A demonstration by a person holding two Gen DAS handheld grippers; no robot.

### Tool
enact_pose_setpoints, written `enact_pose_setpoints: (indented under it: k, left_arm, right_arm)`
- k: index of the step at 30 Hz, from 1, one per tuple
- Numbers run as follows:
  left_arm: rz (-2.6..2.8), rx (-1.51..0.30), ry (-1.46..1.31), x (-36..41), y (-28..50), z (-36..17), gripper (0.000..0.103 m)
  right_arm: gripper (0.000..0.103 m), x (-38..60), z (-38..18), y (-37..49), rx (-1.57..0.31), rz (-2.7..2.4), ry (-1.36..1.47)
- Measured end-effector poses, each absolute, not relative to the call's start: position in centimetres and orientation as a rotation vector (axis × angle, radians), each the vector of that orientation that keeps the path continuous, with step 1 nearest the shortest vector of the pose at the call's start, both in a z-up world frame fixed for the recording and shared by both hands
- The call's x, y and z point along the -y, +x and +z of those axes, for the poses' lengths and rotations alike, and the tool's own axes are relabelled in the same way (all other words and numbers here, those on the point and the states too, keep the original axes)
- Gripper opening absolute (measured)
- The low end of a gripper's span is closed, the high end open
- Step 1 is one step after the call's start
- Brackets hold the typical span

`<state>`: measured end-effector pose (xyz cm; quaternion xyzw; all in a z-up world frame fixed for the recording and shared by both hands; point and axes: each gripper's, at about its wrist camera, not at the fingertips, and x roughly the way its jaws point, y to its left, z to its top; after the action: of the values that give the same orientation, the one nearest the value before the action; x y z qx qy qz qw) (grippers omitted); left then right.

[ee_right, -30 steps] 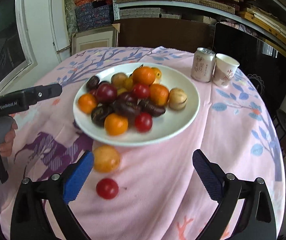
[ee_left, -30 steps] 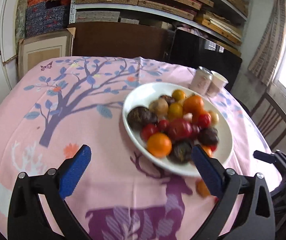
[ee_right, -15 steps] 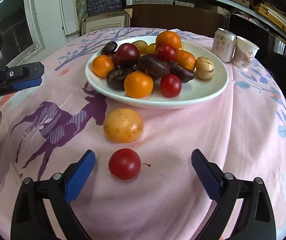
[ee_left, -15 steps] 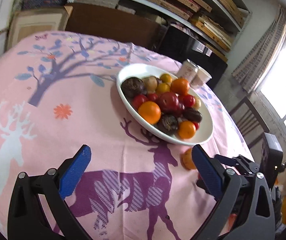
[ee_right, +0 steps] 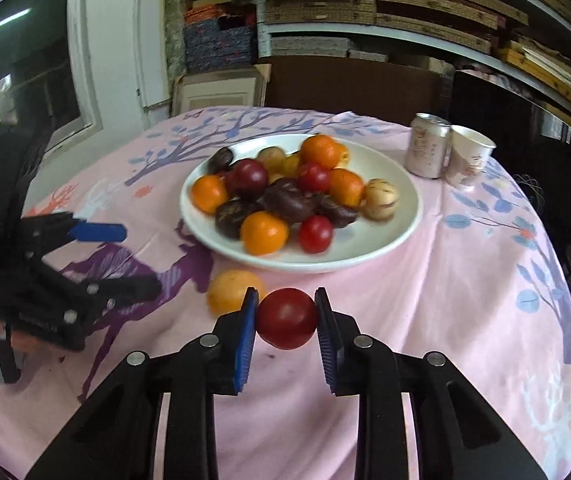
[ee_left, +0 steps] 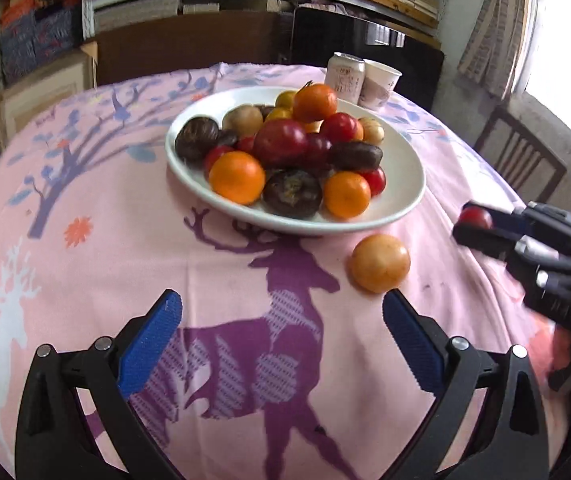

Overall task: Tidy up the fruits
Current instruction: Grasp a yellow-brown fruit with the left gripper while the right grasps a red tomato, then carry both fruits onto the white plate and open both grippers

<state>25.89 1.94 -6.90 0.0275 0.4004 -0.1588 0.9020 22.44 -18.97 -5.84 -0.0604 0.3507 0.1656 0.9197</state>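
Note:
A white plate (ee_left: 401, 160) (ee_right: 389, 240) piled with oranges, red tomatoes and dark fruits sits on the pink tablecloth. A yellow-orange fruit (ee_left: 380, 263) (ee_right: 234, 290) lies loose on the cloth just in front of the plate. My right gripper (ee_right: 286, 322) is shut on a red tomato (ee_right: 286, 323) and holds it just above the cloth, right of the yellow fruit. The tomato (ee_left: 474, 218) also shows in the left wrist view between the right gripper's fingers. My left gripper (ee_left: 281, 344) is open and empty, with the yellow fruit just beyond its right fingertip.
A drink can (ee_right: 427, 150) and a paper cup (ee_right: 468, 155) stand behind the plate at the back right. A wooden chair (ee_left: 521, 156) stands beyond the table's right edge. Shelves and boxes line the back wall.
My right gripper has closed on the red tomato and raised it slightly off the cloth. My left gripper has swung toward the yellow fruit, still open.

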Motion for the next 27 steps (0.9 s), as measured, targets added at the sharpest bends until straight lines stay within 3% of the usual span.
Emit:
enact_pose_setpoints:
  k: [17, 19, 21, 27]
  left_arm:
    - [-0.306, -0.922, 0.146, 5.6, 29.1, -9.7, 0.099]
    - [-0.333, -0.900, 0.126, 5.4, 28.9, -9.3, 0.080]
    - [-0.389, -0.886, 0.087, 5.0, 28.6, -8.8, 0.043]
    - [-0.424, -0.915, 0.065, 3.3, 27.9, -7.9, 0.043]
  right_arm:
    - [0.029, 22.8, -6.9, 24.0, -0.763, 0.204, -0.065]
    - [0.029, 22.7, -6.9, 23.9, -0.768, 0.204, -0.065]
    - [0.029, 22.7, -6.8, 23.9, -0.761, 0.203, -0.062]
    - [0.029, 23.2, -6.2, 23.6, -0.743, 0.190, -0.034]
